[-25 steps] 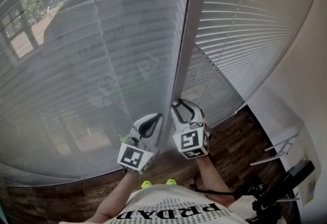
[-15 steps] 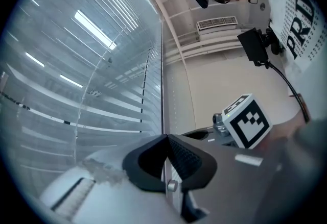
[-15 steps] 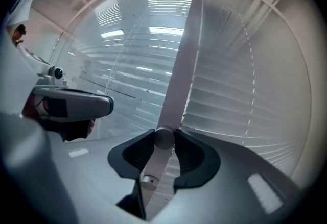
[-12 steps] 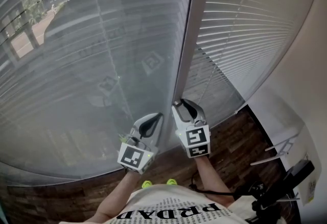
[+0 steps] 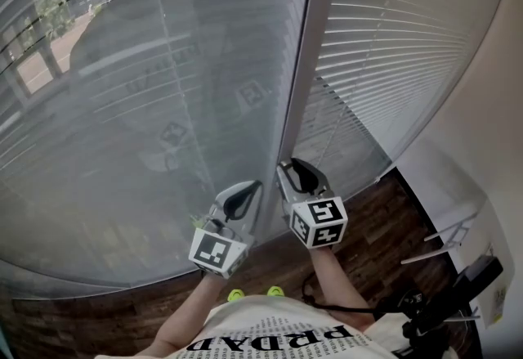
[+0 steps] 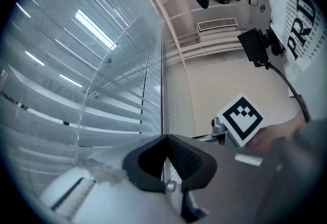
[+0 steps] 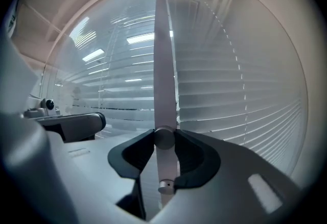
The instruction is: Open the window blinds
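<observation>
The left gripper (image 5: 255, 186) has its jaws closed tip to tip on nothing. It is held out roughly level toward the glass, just left of the frame post (image 5: 304, 63), with its marker cube (image 5: 216, 253) facing back up at the head camera. Above and to its left, the left blind (image 5: 122, 104) looks partly done: its slats read as thin lines, and trees and pavement outside show between them near the upper corner. From its own view the left gripper seems only to wait beside the post and takes no part in the work. To the right, the right gripper (image 5: 283, 165) has its jaws wide but pressed on either side of a round knob (image 7: 164, 139) that stands out from the post. This is probably the control that tilts the slats, though which pane it serves cannot be told. Its cube (image 5: 319, 222) sits canted, which suggests a rolled wrist, and the right forearm (image 5: 335, 280) reaches straight forward from the body, close alongside the left one. Farthest right, the right blind (image 5: 392, 30) shows broad pale slats lying flat against one another with nothing visible through them. That half of the window blinds appears unopened, so more turning at the knob, or a second control, is likely needed.
</observation>
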A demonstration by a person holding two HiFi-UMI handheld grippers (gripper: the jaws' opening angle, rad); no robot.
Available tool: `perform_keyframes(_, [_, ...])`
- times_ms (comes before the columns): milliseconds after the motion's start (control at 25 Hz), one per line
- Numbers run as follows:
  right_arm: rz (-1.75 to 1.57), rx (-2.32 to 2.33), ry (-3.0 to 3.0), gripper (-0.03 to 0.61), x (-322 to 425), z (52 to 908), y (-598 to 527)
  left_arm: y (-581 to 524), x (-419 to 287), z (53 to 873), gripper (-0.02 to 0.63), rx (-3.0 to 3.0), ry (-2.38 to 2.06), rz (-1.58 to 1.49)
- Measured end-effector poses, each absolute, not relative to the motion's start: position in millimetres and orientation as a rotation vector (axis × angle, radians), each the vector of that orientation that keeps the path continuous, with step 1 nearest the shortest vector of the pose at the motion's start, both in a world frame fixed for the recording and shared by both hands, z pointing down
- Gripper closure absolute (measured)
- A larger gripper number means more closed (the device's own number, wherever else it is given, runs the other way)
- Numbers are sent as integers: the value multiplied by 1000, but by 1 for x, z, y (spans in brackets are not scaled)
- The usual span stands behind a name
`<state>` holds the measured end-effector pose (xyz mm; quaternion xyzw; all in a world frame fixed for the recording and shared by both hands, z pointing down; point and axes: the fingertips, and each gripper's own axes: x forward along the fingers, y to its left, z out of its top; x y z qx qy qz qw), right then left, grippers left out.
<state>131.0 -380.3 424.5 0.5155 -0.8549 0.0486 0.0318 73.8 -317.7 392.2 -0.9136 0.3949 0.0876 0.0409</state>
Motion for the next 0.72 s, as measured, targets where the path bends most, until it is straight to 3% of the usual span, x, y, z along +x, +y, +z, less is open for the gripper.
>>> perform_keyframes(320, [100,1572,-2606,453,130,425,-381,-314,74,389,623,-2790,1197,272])
perform_keyframes(720, [-661,1314,-2115,439,115,417,-369,-313,74,385,623,-2782,1198,286])
